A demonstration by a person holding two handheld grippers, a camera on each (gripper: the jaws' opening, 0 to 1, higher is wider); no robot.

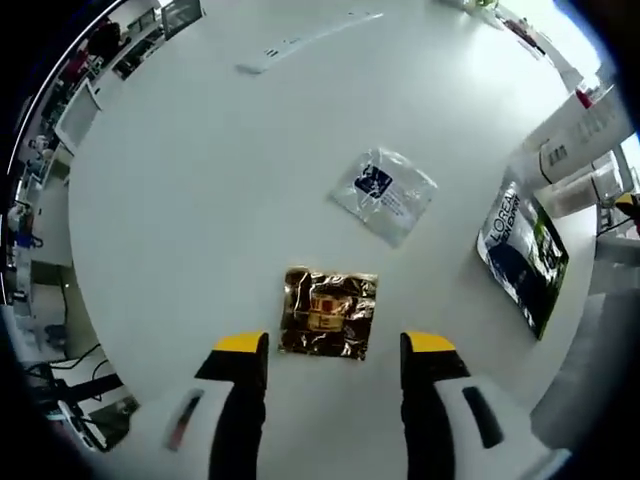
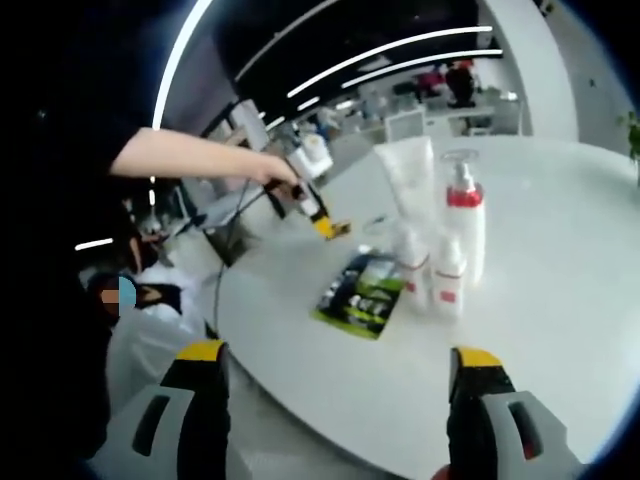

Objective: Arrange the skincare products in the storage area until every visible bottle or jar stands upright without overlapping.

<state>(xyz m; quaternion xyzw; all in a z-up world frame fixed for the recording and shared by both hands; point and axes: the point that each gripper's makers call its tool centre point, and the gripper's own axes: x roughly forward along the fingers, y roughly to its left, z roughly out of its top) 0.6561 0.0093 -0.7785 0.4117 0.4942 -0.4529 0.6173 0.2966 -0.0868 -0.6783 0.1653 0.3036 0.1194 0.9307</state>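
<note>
In the left gripper view my left gripper (image 1: 335, 345) stands open just above the white table (image 1: 200, 200), with a crinkled gold foil sachet (image 1: 328, 313) lying flat between and just beyond its yellow tips. Farther on lies a clear sachet with a blue label (image 1: 385, 193). A dark L'Oreal packet (image 1: 522, 253) lies at the right edge, beside white bottles (image 1: 575, 165). In the right gripper view my right gripper (image 2: 340, 365) is open and off the table's edge. A white tube (image 2: 412, 185), a pump bottle with a red band (image 2: 464, 215) and small white bottles (image 2: 447, 280) stand upright beside the flat dark packet (image 2: 362, 290).
A long white strip (image 1: 300, 45) lies at the table's far side. The person's arm (image 2: 190, 160) reaches over the table holding the left gripper (image 2: 315, 215). Desks and office clutter (image 1: 60, 110) ring the table. Ceiling light strips glow in the dark background.
</note>
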